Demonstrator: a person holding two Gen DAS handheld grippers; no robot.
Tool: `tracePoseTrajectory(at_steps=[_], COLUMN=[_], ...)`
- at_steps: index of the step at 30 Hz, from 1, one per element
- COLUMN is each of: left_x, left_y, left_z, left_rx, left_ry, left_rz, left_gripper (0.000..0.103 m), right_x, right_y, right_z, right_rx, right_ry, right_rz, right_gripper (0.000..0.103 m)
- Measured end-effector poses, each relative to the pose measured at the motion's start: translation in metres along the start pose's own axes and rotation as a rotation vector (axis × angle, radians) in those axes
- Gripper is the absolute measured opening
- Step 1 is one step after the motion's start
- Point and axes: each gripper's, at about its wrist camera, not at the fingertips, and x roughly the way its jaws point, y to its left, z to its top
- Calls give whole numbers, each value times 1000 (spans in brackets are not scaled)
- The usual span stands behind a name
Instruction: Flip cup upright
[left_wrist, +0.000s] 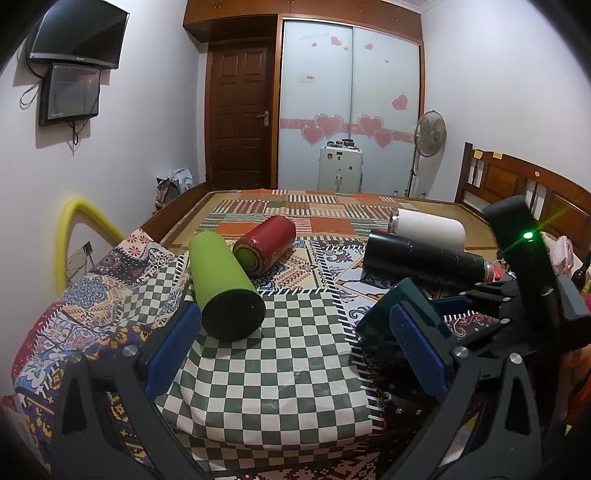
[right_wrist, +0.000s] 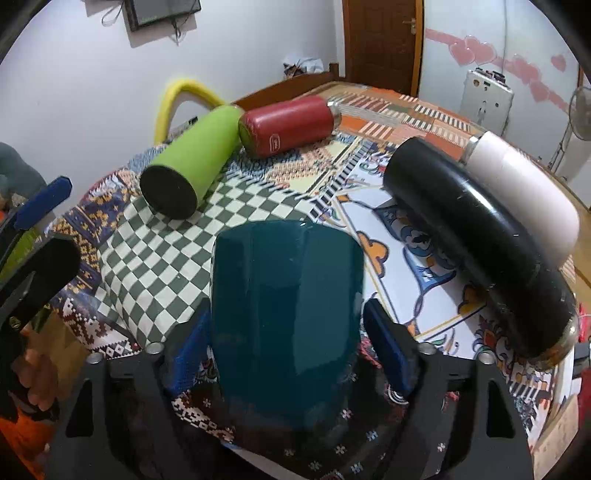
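Note:
A dark teal cup (right_wrist: 286, 306) lies upside down or on its side between the blue pads of my right gripper (right_wrist: 286, 343). The left pad touches it and the right pad (right_wrist: 388, 347) stands a little off, so the jaws look open around it. In the left wrist view the same teal cup (left_wrist: 388, 314) shows behind my right-hand pad (left_wrist: 417, 347), with the other gripper's black body (left_wrist: 524, 280) beside it. My left gripper (left_wrist: 295, 347) is open and empty above the checkered cloth (left_wrist: 277, 369).
A green bottle (left_wrist: 221, 280), a red bottle (left_wrist: 266, 245), a black flask (left_wrist: 421, 262) and a white bottle (left_wrist: 428, 227) lie on their sides on the patterned bedspread. A wooden headboard (left_wrist: 517, 184) stands at the right, a yellow tube (left_wrist: 74, 229) at the left.

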Motion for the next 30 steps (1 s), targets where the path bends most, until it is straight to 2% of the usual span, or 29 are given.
tracePoseTrajectory(at_steps=[5,9,13,17,24,30], left_x=[-5,-2,9,23,56,74], left_y=[-15,-30,-47,-65,-88,-100], left_z=[5,7,4,2,-4,-10], left_rx=[14,23,28,23,-5,2], left_ry=[2,28,75,124,254,294], left_rz=[6,1,-15,-15,-27,-23], left_gripper=[103,103,103,103,103,103], right_x=[-34,-65,-95,-113,-128,-126], right_y=[-9,-21,-33,-43,-51,-67], right_z=[-8,-17,-28,-42,-64,-70], right_rx=[14,30,35,68,66,93], right_ry=[-73,-167,-247,-306,-378,-397], right_rz=[-13,-46,-123,-150,-203,-188], right_gripper=[83,83,83,83,83,83])
